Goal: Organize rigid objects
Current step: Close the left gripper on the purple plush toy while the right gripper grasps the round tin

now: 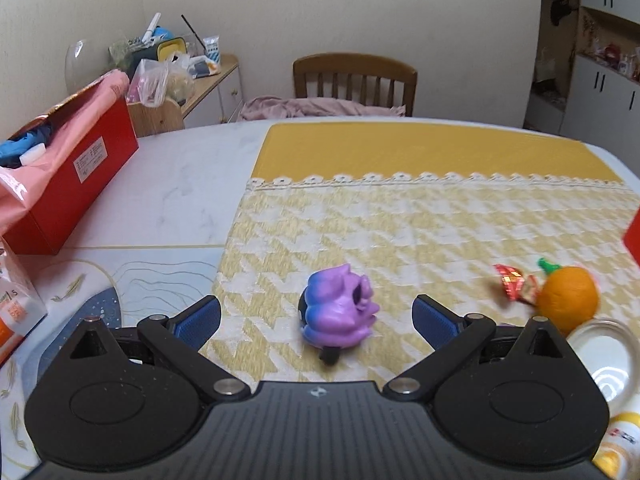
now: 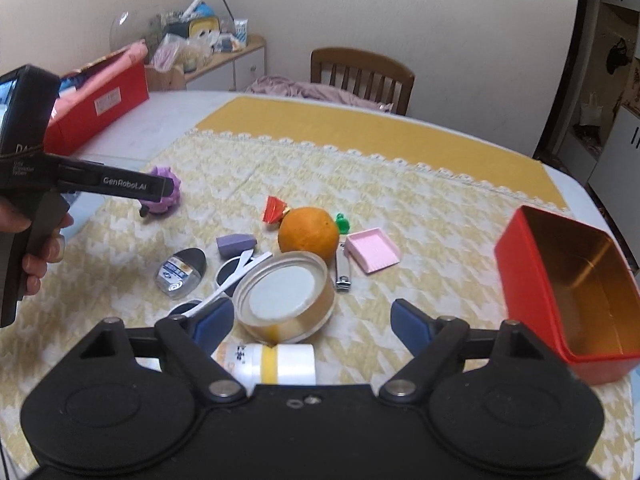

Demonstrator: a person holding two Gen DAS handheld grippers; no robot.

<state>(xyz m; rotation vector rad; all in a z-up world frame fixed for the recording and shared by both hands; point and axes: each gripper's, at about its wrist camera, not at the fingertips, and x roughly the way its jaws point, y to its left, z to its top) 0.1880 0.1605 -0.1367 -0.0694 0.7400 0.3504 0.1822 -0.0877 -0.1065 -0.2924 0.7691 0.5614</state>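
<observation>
The left tool [image 1: 316, 320] stands with its blue-padded jaws spread wide and nothing clamped, the purple and blue plastic figurine [image 1: 340, 312] lying on the yellow-and-white houndstooth cloth [image 1: 400, 220] between and just ahead of its fingers, touching neither pad. In the right wrist view that same left tool, gripped by a person's hand [image 2: 36, 248], reaches over the figurine from the left side. The right tool [image 2: 312, 320] is also released, its jaws apart and holding nothing; between its fingers lies a round tin lid with a white centre [image 2: 285, 296], and just below that a white cylindrical bottle with a yellow band [image 2: 276, 362] lying on its side. Beyond the lid sit a round orange fruit [image 2: 308, 232], a red foil-wrapped sweet [image 2: 274, 209] at its left and a small green plastic piece [image 2: 343, 223] at its right. A pink square plastic tray [image 2: 373, 254] lies to the right of the fruit, with a silver nail clipper [image 2: 342, 270] beside it. To the left are a purple wedge-shaped block [image 2: 236, 243], a small clear and black container [image 2: 182, 272] and white-framed sunglasses [image 2: 228, 276]. An open red metal tin with a gold interior [image 2: 568, 288] stands empty at the right edge of the desk [image 1: 180, 184], well apart from the cluster
</observation>
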